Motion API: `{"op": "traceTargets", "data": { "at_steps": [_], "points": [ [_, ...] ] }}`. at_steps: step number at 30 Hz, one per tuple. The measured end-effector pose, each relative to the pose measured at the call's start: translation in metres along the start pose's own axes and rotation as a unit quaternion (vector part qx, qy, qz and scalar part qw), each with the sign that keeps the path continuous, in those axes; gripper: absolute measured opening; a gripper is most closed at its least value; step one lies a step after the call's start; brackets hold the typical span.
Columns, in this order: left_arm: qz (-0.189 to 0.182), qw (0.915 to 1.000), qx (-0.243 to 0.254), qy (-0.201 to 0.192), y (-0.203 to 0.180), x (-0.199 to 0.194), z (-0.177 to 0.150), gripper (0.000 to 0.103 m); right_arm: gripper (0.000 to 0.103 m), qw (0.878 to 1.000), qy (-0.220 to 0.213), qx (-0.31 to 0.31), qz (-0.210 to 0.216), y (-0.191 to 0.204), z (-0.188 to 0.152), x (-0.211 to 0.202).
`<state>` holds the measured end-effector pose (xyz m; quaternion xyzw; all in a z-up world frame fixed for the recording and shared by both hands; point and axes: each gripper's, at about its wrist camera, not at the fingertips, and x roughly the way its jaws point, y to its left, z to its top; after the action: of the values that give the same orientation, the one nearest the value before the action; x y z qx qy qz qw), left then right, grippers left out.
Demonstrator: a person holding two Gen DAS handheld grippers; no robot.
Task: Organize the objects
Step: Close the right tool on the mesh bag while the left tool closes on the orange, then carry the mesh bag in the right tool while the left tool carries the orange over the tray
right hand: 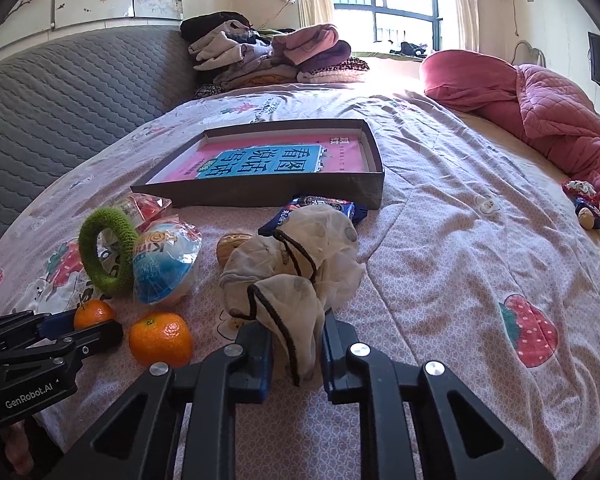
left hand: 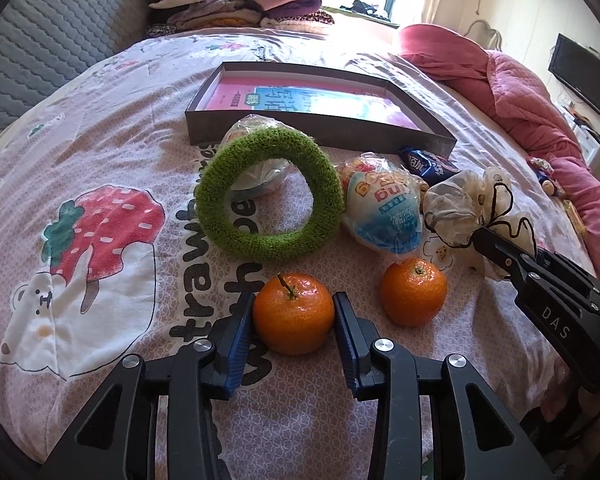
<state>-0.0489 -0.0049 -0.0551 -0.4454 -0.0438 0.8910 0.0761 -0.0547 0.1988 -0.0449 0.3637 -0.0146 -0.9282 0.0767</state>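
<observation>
We take the shallow box (right hand: 374, 196) with the pink book inside as our landmark; all the loose things lie on the bedspread (right hand: 460, 240) on the near side of its front wall. The left gripper (left hand: 294, 318) has its jaws around the nearer mandarin (left hand: 293, 314), the blue pads (left hand: 240, 344) just at both sides of the fruit; we cannot tell for sure if they press already or only touch it. The right gripper (right hand: 296, 350) pinches the lower part of the cream mesh scrunchie (right hand: 296, 264), the fabric bunched between its jaws. The second mandarin (left hand: 414, 292) sits just beside the first one, between the two grippers. Nearer to the box are the green fuzzy ring (left hand: 270, 196), which leans against a wrapped snack (left hand: 256, 128), the blue and white packet (left hand: 384, 208) and a dark blue wrapper (left hand: 430, 162) close to the box corner. In our judgement the step is to carry these two things into the box. For the mandarin we should close gently, because the skin is soft and the fruit is round and may roll out; lift it straight up before we go forward, so we do not knock the ring. The scrunchie is light and floppy, so we should lift it high enough that the hanging loops pass over the front wall, and open only when it is over the book.
</observation>
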Motion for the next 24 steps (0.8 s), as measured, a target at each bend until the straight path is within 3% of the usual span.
{"op": "traceTargets", "data": {
  "at_steps": [24],
  "points": [
    [0.001,0.9986,0.011,-0.052,-0.004,-0.039,0.005,0.040,0.018,0.998,-0.053,0.006,0.018,0.006,0.013,-0.039]
  ]
}}
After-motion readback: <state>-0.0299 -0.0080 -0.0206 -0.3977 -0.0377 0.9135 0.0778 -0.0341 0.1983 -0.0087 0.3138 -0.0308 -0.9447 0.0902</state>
